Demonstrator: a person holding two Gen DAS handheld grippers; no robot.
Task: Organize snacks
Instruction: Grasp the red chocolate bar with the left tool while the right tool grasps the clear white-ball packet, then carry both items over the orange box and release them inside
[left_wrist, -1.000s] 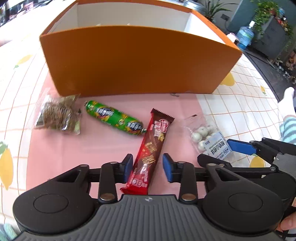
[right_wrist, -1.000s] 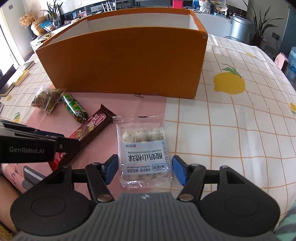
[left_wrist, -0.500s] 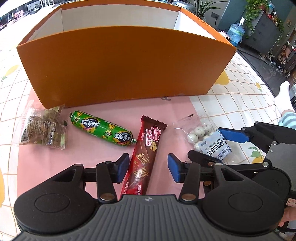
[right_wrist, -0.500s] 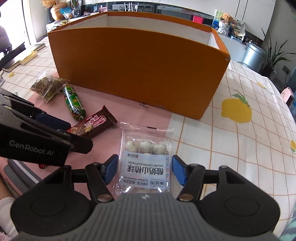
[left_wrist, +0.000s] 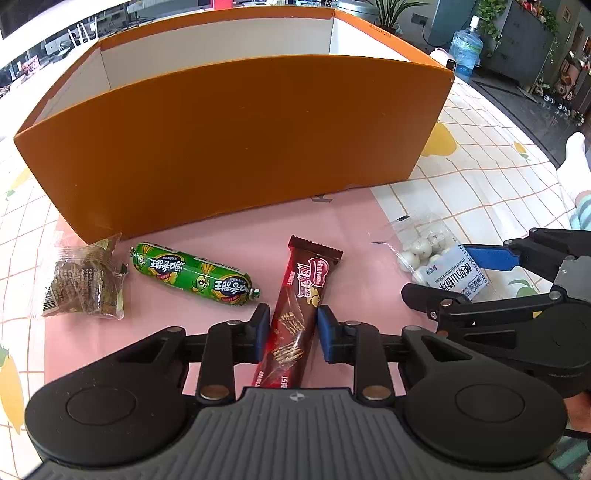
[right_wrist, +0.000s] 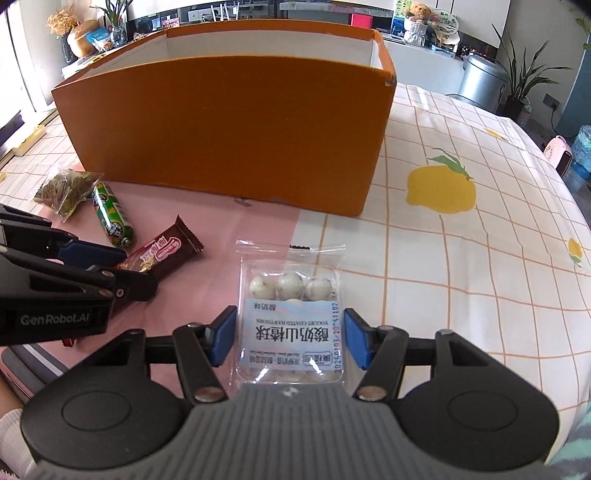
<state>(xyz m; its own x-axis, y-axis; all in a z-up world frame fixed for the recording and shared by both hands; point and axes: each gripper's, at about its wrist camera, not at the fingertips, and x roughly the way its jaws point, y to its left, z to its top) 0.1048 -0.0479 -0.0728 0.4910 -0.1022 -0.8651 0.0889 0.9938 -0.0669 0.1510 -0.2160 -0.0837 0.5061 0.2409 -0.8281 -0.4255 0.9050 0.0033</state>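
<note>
The orange box (left_wrist: 236, 147) hides its own floor behind the near wall, so its contents cannot be told. The chocolate bar (left_wrist: 295, 314) runs under the left gripper's (left_wrist: 290, 334) body, its lower end unseen. The hawthorn-ball bag (right_wrist: 291, 325) likewise disappears beneath the right gripper (right_wrist: 290, 338). Print on the clear brown-snack packet (left_wrist: 83, 282) is too small to read.

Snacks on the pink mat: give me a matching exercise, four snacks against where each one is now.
1. chocolate wafer bar
2. yogurt hawthorn ball pack
3. green sausage
4. clear packet of brown snack

a. farthest left, by the orange box corner
b. between the left gripper pads, jaws closing
c. between the right gripper pads
d. free, between packet and bar

Pairs: 1-b, 2-c, 3-d, 4-a
</note>
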